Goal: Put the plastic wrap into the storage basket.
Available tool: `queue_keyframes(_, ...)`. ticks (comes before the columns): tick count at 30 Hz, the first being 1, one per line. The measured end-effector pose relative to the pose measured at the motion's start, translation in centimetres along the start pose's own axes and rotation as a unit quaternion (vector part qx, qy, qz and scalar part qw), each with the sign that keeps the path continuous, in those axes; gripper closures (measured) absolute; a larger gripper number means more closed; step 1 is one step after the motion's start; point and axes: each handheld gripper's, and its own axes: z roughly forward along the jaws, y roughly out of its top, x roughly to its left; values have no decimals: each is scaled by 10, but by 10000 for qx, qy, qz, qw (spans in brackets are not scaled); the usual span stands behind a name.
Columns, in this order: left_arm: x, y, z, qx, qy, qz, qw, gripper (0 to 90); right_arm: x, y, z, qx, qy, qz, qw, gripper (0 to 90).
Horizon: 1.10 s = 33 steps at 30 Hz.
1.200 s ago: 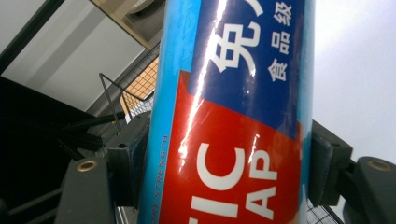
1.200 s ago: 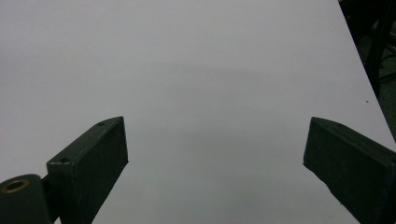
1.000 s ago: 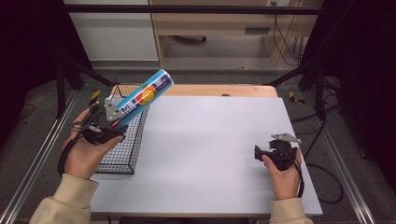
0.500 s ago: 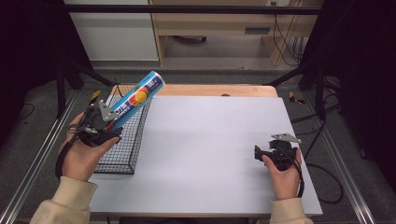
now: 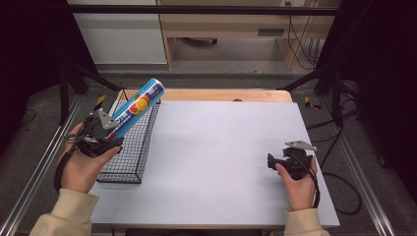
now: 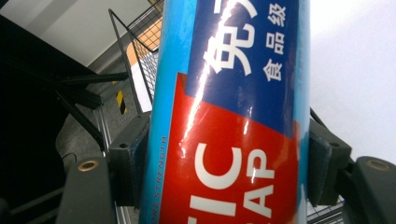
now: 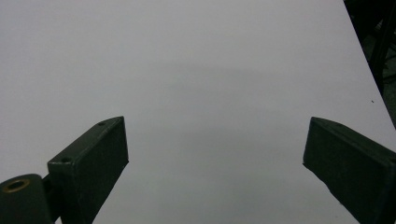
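Note:
A blue tube (image 5: 138, 107) with red, orange and white print is held tilted, its far end up and to the right, above a black wire basket (image 5: 129, 147) at the table's left edge. My left gripper (image 5: 109, 133) is shut on the tube's lower part. In the left gripper view the tube (image 6: 233, 116) stands between both black pads (image 6: 133, 163), pressed on each side. My right gripper (image 5: 271, 161) rests low over the white table (image 5: 221, 147) at the right. Its jaws stand wide apart with nothing between them, and only bare table (image 7: 201, 93) lies ahead of them.
A wooden strip (image 5: 221, 95) runs along the table's far edge. Metal rails (image 5: 39, 162) flank the table on both sides. Behind it stand a wooden desk (image 5: 221, 24) and cables on the floor (image 5: 344, 142).
My left gripper has carried the tube leftward and slightly down over the basket. The right gripper has stayed where it was.

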Motion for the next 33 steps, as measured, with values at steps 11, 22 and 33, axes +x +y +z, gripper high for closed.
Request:
queue_keyframes(11, 0, -2, 7, 364, 52, -53, 9993, 306, 2, 0, -1, -7, 78, -18, 10000, 70)
queue_keyframes(22, 2, -2, 16, 788, 98, -147, 9967, 307, 0, 0, -1, -7, 157, 53, 9999, 69)
queue_keyframes(33, 3, -8, 30, 1131, 156, -332, 9929, 308, 1, 0, -1, -7, 214, 52, 9998, 70)
